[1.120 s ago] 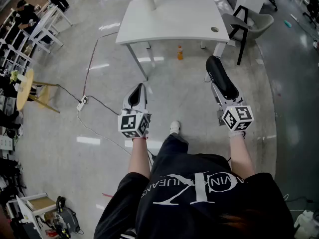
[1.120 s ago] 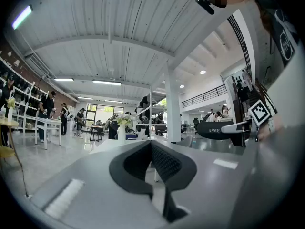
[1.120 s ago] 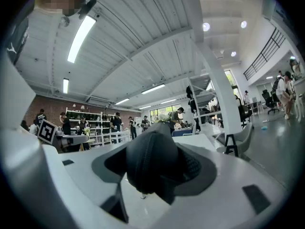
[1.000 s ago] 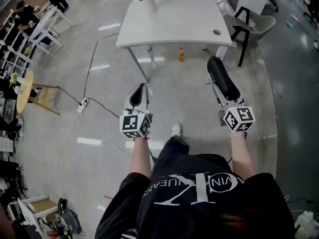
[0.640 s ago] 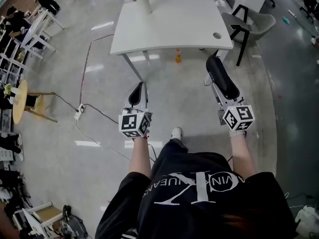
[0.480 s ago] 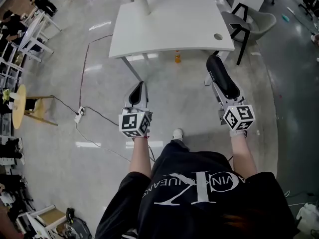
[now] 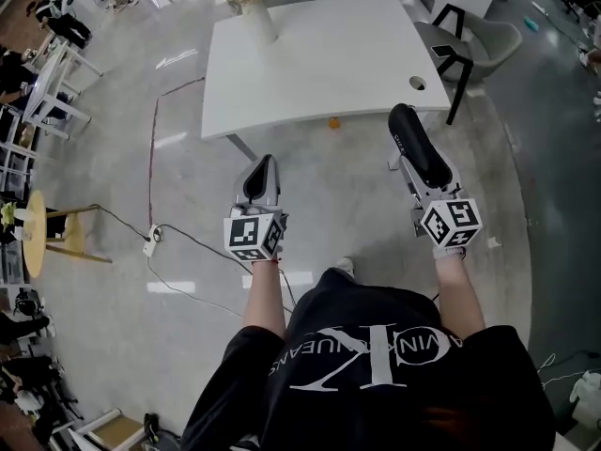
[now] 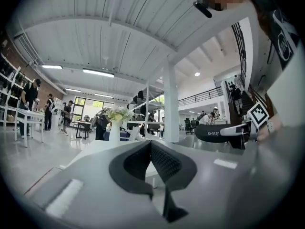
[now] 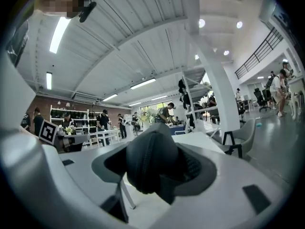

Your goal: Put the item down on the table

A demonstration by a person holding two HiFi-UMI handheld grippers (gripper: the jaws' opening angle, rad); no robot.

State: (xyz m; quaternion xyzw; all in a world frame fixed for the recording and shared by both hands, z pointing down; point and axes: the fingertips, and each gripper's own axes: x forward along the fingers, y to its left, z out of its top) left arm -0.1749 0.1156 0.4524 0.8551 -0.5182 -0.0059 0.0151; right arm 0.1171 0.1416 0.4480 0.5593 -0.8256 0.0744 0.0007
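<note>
A long black zip case [image 7: 414, 142] is clamped in my right gripper [image 7: 423, 175], held in the air short of the white table [image 7: 319, 54]. In the right gripper view the case [image 9: 151, 162] fills the gap between the jaws and hides the fingertips. My left gripper [image 7: 262, 164] hovers level with it to the left, shut, with nothing between its pads [image 8: 159, 161]. From the left gripper view the case [image 8: 224, 131] shows at the right. Both grippers are over the floor near the table's front edge.
A vase of flowers [image 7: 250, 0] stands at the table's far left corner. An orange bottle [image 7: 333, 122] sits on the floor under the table. A dark chair [image 7: 458, 34] stands at its right, and a cable with a power strip [image 7: 150, 243] runs over the floor at left.
The person has walked forward, so the table is closer and its front edge is now just ahead of the grippers. Both grippers keep their pose and the case stays held.
</note>
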